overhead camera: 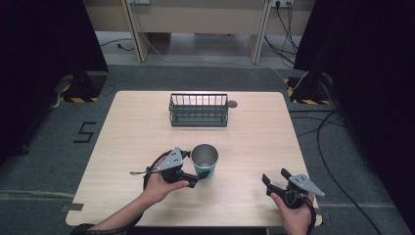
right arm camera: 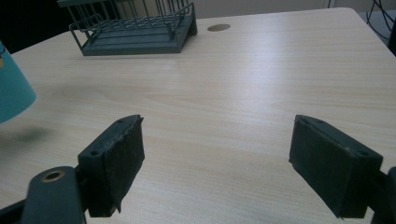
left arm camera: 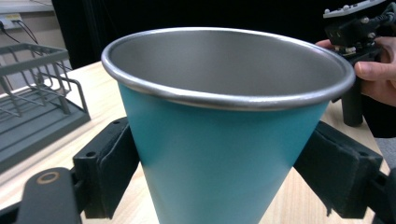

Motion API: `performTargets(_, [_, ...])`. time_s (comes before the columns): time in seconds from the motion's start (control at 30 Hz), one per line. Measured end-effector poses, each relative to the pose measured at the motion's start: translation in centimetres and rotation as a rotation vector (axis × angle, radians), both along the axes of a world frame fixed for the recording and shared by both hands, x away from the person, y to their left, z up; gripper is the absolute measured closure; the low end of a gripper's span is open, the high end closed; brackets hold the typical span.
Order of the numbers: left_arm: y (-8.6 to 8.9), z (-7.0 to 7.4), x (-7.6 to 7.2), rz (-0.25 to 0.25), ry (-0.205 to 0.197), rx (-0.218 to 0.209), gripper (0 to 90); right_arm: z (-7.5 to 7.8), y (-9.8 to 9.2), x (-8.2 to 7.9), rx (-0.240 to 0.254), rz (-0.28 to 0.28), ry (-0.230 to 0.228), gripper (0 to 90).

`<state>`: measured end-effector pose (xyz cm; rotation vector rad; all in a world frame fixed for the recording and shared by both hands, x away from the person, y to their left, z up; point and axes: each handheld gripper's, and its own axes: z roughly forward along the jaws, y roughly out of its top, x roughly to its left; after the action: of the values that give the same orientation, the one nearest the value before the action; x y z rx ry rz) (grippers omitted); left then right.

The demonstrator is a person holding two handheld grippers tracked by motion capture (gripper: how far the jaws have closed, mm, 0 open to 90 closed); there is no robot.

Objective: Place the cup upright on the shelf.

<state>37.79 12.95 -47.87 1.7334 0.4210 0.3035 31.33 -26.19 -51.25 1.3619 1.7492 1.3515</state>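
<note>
So the left gripper [overhead camera: 195,181] had its jaws around the lower body of the teal metal cup [overhead camera: 204,161], pads touching or very nearly touching both sides in the left gripper view; grasp looked made or nearly made. Cup stood upright on the table [overhead camera: 254,147], near the front edge, left of centre, not lifted as far as I could tell. Wire rack [overhead camera: 198,110] sat well apart at the far middle, nothing in it. Right gripper [overhead camera: 276,177] hung over the front right of the table with jaws spread wide, holding nothing. Judgement: pickup just started; lifting and carrying, likely to the rack, all remained.
</note>
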Motion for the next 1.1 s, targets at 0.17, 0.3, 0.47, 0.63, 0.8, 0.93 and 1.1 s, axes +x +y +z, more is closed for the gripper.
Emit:
performTargets(0.17, [0.5,0.5,0.3,0.014,-0.008,-0.004,16.3,0.0,0.0,0.0,-0.002,0.000,0.000,18.8])
performTargets(0.3, [0.9,0.9,0.6,0.029,-0.016,-0.010,16.3,0.0,0.0,0.0,-0.002,-0.001,0.000,18.8])
performTargets(0.47, [1.4,1.4,0.9,0.048,-0.024,-0.017,16.3,0.0,0.0,0.0,-0.004,-0.001,0.001,18.9])
performTargets(0.63, [1.7,1.8,1.1,0.057,-0.027,-0.021,16.3,0.0,0.0,0.0,-0.005,-0.003,0.001,18.9])
performTargets(0.8, [2.0,2.1,1.4,0.067,-0.034,-0.024,16.3,0.0,0.1,0.0,-0.006,-0.004,0.002,19.0])
performTargets(0.93, [2.1,2.5,1.7,0.073,-0.040,-0.027,16.3,0.0,0.0,0.0,-0.005,-0.005,0.003,19.0])
performTargets(1.1, [2.0,3.0,2.0,0.077,-0.044,-0.030,16.3,0.0,0.0,0.0,-0.003,-0.004,0.001,19.0])
